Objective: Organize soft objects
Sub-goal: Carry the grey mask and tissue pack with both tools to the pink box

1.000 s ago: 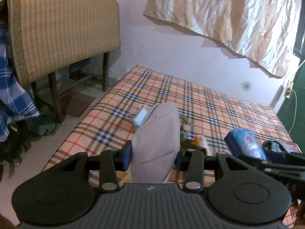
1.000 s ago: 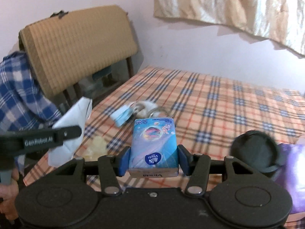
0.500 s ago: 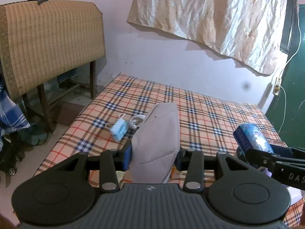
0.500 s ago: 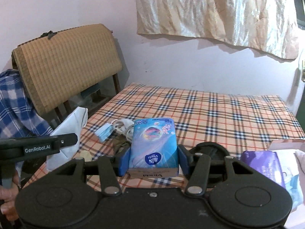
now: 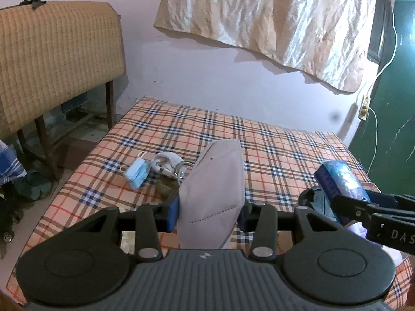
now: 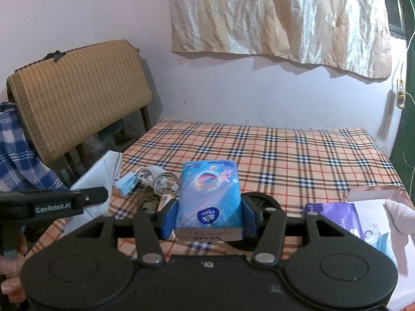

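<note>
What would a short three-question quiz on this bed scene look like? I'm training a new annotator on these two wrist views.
1. What does the left hand-held gripper grip?
2. True or false: the tissue pack lies loose on the plaid bedsheet.
3. Which lies on the sheet beside the white charger cable? A) blue surgical mask B) a spoon C) a shoe

Key:
1. The folded white respirator mask.
2. False; the right hand-held gripper clamps it.
3. A

Matt white fabric respirator mask point(image 5: 214, 181); glossy plastic-wrapped tissue pack point(image 6: 208, 199); woven plaid cloth bedsheet point(image 5: 272, 140); shiny crinkled wall cloth point(image 5: 272, 20).
</note>
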Action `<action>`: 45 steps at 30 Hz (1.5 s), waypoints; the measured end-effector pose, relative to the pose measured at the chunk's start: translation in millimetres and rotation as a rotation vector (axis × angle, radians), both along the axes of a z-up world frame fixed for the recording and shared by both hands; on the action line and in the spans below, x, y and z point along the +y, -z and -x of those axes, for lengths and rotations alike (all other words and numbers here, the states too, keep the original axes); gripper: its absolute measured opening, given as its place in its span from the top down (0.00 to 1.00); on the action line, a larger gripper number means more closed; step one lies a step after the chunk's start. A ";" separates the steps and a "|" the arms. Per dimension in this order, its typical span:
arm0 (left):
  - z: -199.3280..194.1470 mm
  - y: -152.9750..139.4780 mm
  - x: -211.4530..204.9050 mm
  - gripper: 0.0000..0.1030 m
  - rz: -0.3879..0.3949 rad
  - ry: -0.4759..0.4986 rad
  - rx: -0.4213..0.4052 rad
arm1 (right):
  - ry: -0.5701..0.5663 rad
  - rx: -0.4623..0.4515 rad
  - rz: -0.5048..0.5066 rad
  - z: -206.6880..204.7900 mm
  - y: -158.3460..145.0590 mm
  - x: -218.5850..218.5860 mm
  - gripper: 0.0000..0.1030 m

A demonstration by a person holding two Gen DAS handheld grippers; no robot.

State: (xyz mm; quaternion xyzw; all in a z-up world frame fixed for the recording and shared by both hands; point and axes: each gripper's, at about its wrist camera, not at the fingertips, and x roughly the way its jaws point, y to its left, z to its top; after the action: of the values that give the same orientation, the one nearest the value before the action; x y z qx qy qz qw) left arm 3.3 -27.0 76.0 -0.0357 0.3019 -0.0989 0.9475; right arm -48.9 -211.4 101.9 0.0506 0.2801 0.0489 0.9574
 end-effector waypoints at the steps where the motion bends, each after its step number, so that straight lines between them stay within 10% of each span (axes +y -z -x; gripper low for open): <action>1: 0.0 0.2 -2.1 0.57 -0.003 0.004 0.000 | 0.001 -0.001 0.000 0.8 -0.2 -1.4 0.39; 45: 4.4 0.4 -112.7 0.57 -0.028 0.216 -0.008 | 0.201 -0.031 -0.027 30.1 -5.0 -103.5 0.39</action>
State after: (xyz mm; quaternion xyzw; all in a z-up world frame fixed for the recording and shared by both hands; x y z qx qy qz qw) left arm -1.1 -139.8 75.5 0.0108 0.3016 -0.1961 0.9330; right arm -79.0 -314.9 106.9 0.0907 0.2579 -0.0426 0.9609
